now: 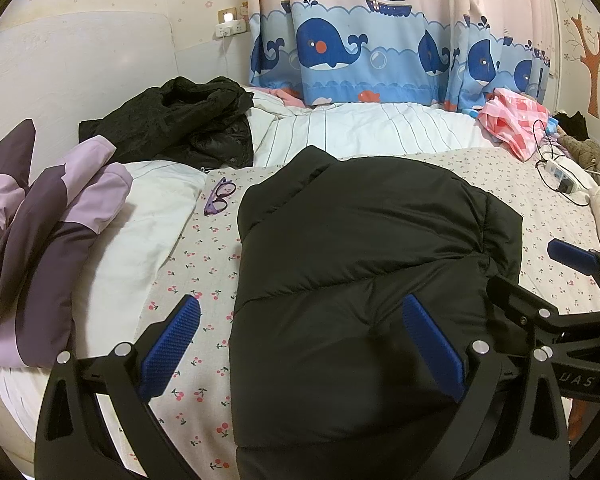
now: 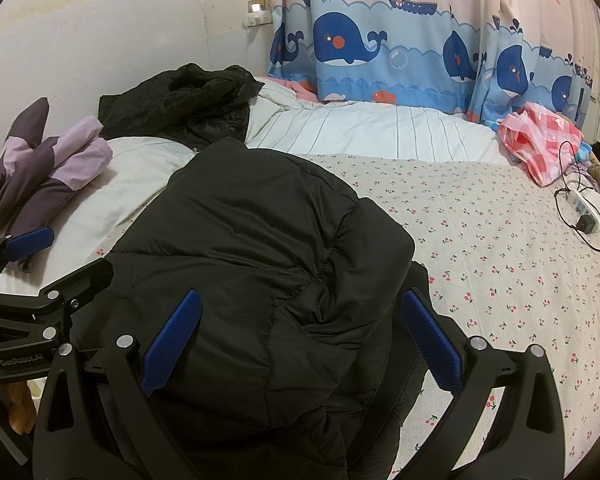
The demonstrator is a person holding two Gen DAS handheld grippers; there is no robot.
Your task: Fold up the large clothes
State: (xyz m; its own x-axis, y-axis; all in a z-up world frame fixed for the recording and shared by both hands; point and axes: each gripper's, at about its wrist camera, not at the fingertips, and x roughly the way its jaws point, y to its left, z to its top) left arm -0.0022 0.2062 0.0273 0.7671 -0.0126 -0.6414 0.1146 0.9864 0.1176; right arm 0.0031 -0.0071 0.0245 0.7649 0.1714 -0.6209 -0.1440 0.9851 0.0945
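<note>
We hover our left gripper (image 1: 300, 344) and right gripper (image 2: 300, 344), both wide open, over the black jacket (image 1: 360, 260); it looks puffy, soft and slippery, so we should pinch its near hem.

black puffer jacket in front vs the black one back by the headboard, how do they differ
The black puffer jacket lies spread smooth on the cherry-print sheet, between both grippers' open jaws. The black jacket by the headboard is crumpled in a heap on the white striped duvet, away from either gripper. Both are dark padded outerwear.

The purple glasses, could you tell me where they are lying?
In the left wrist view, the purple glasses lie on the cherry-print sheet, between the white pillow and the black puffer jacket.
</note>
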